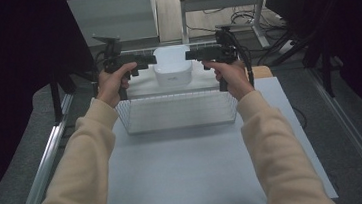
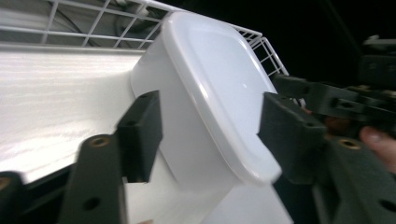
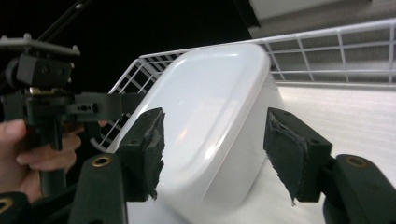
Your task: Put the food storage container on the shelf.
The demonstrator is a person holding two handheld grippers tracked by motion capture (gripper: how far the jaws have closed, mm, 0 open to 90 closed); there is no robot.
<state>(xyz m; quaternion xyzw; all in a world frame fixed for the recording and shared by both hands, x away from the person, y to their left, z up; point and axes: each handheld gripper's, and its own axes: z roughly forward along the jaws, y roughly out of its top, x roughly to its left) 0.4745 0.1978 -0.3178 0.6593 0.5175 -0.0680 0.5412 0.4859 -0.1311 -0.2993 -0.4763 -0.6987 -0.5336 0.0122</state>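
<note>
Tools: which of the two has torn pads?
The right tool: its pads show ragged, torn edges; the left tool has pads with clean edges.

Lidded container (image 1: 172, 66) sits in the wire basket (image 1: 177, 113), toward its far side. Basket is on the desk (image 1: 186, 177), at the far end. My left tool (image 1: 151, 59) is at the container's left edge, my right tool (image 1: 190, 55) at its right edge, facing each other across it.

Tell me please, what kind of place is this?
Probably a lab or recording workspace, not a home: a white tabletop between metal rails, dark curtains at the sides, loose cables on the floor beyond.
</note>
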